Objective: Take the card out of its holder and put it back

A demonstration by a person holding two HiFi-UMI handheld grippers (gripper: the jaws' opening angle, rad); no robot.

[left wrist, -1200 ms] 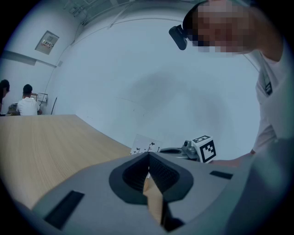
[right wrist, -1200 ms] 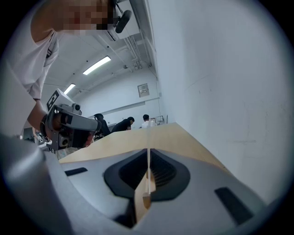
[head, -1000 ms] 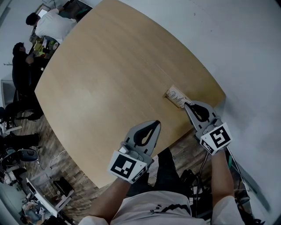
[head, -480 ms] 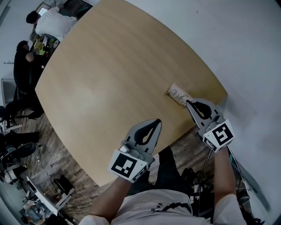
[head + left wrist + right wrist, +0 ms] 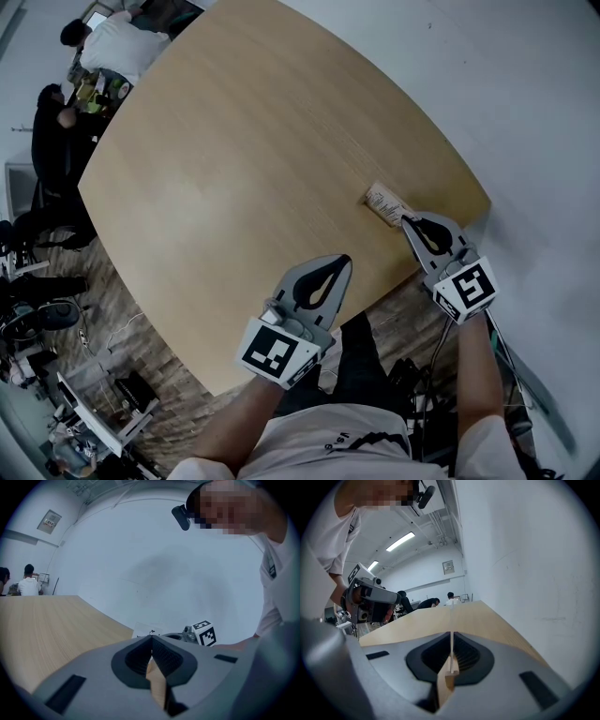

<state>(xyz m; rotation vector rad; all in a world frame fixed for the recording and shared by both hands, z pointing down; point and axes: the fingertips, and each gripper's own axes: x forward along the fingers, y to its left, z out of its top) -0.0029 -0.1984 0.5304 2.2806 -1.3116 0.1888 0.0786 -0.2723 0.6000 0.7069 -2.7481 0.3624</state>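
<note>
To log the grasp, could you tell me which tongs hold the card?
The right tongs: the white card sits edge-on between them; the left tongs are shut on nothing.

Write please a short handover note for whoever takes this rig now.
Left hand-held gripper: shut, empty, over the table.
Right hand-held gripper: shut on the near edge of the card.
Card: standing in its wooden holder, near the table's edge by the wall.
Done: card gripped, not yet out. Left: pull it out, slot it back.
</note>
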